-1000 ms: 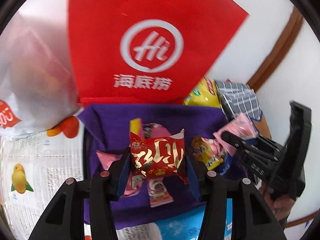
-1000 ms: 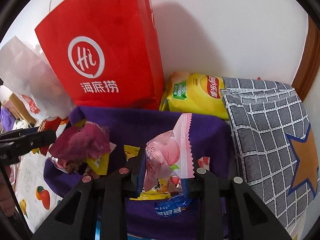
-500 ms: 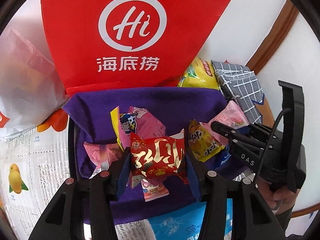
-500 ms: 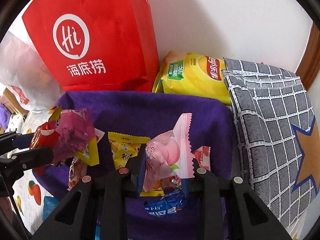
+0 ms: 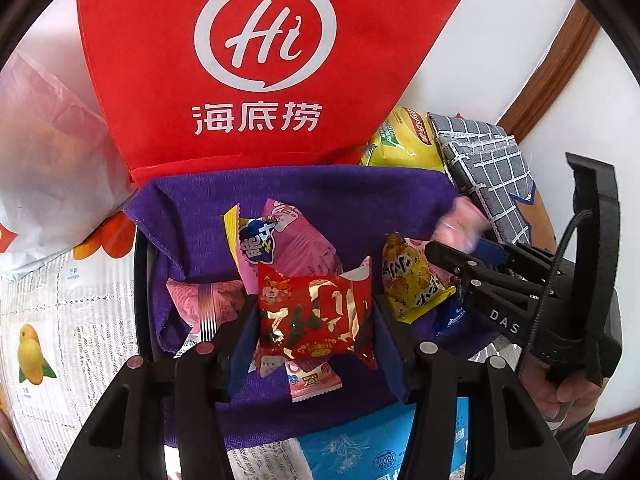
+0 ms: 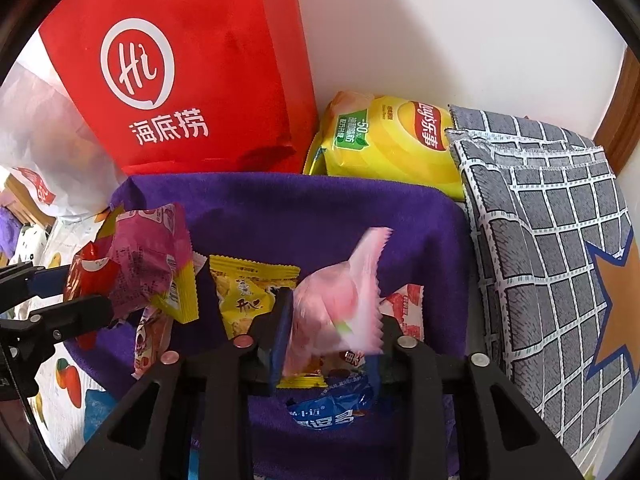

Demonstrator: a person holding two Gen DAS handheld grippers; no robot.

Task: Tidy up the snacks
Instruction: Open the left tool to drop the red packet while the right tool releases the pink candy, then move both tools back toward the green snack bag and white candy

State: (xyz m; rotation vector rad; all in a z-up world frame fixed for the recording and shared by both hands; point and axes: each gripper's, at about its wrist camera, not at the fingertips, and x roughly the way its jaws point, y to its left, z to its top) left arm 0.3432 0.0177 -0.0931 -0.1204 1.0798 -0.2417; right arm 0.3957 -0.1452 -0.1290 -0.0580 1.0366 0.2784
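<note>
The left gripper is clamped on the red packet, one pad at each crimped end. The packet's long axis runs straight across from pad to pad, its gold-printed face towards the camera. The lower edge hides part of a small pink sachet lying beneath it.

Over on the right gripper, the jaws have just been opening. The pink packet is between them but smeared by motion blur, so its print is unreadable. It leans with its serrated end up and to the right, the long axis nearer upright than flat. Its bottom end is lost behind the fingers.

Both packets hang above the purple cloth, where a yellow packet lies loose. A blue packet is half covered by the right gripper's frame.

Behind the cloth stands a red bag, its top cut off by the frame. Beside it lies a yellow chips bag, then a grey checked pouch.
</note>
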